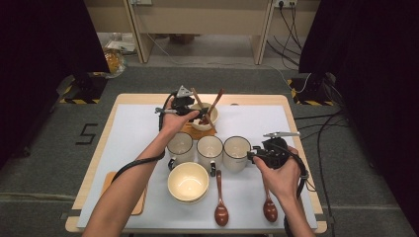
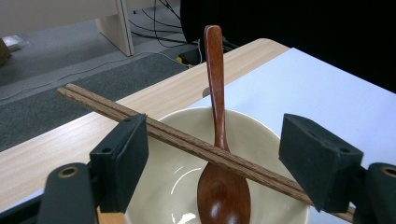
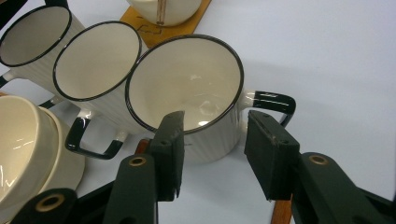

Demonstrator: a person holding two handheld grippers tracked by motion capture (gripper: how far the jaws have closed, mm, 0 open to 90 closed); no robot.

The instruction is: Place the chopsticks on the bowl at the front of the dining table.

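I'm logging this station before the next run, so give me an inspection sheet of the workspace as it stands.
Surface: white mat over a light wooden table.
Job's things: cream ceramic bowl on a wooden coaster at the far side, holding a brown wooden spoon, with a pair of brown wooden chopsticks across its rim.
Clutter: three white mugs with dark rims in a row; stacked cream bowls; two brown wooden spoons lying near the front edge.
Grippers: left tool open, jaws either side of the chopsticks; right tool open at the right-hand mug.
Cables: black cables trail from both tools.
Surroundings: grey floor, dark curtains, wooden furniture legs.
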